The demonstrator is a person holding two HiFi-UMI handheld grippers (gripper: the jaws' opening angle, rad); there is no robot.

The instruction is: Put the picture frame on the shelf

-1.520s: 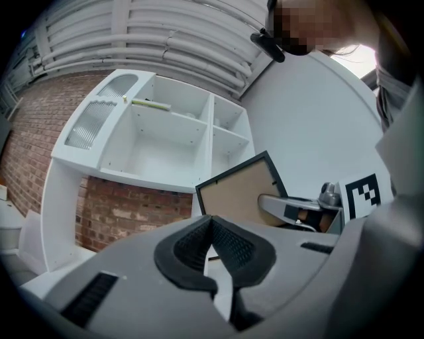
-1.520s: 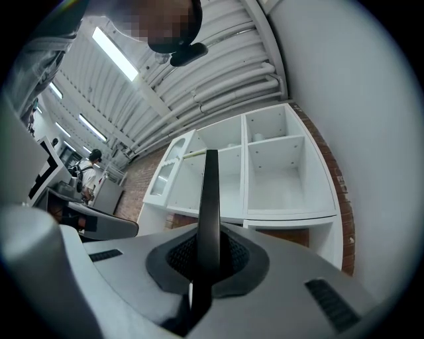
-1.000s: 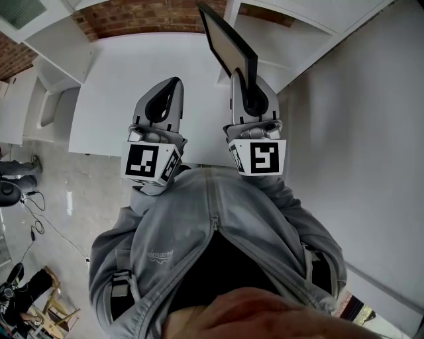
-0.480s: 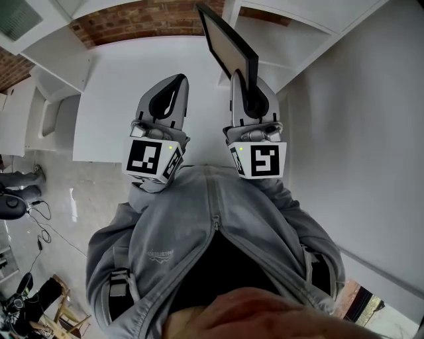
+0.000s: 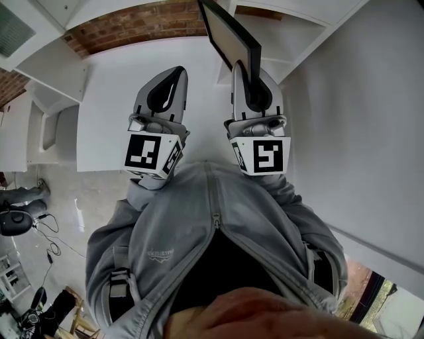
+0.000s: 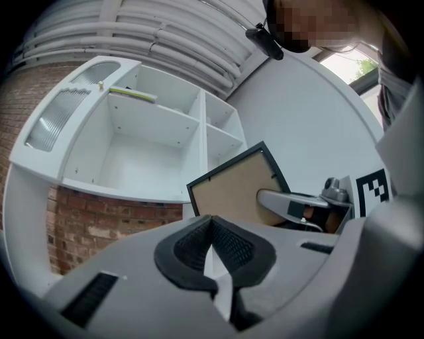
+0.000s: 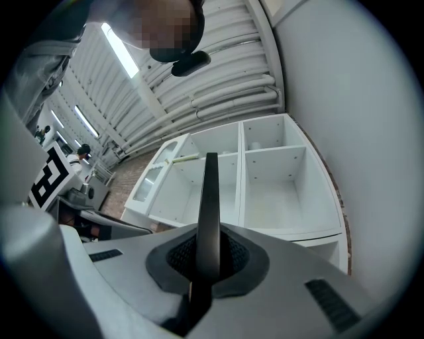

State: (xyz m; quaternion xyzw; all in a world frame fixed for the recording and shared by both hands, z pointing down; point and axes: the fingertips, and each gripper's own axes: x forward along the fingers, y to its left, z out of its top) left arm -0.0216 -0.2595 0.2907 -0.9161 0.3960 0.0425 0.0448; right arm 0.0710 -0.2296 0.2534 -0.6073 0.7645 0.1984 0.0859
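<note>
A black-rimmed picture frame with a tan back stands edge-up in my right gripper, which is shut on its lower edge. In the right gripper view the picture frame shows as a thin dark edge between the pads, pointing at the white shelf unit. My left gripper is shut with nothing in it, level with the right one and to its left. The left gripper looks toward the white shelf unit and the brick wall below it. Both grippers are held over a white table top.
The shelf unit has several open white compartments; one upper compartment holds a thin yellowish strip. A white wall runs along the right. Brick wall shows behind the table. A person in a grey hooded jacket holds the grippers.
Both grippers have risen a little and moved forward toward the shelf unit, the right one carrying the picture frame. Their jaws have stayed as they were.
</note>
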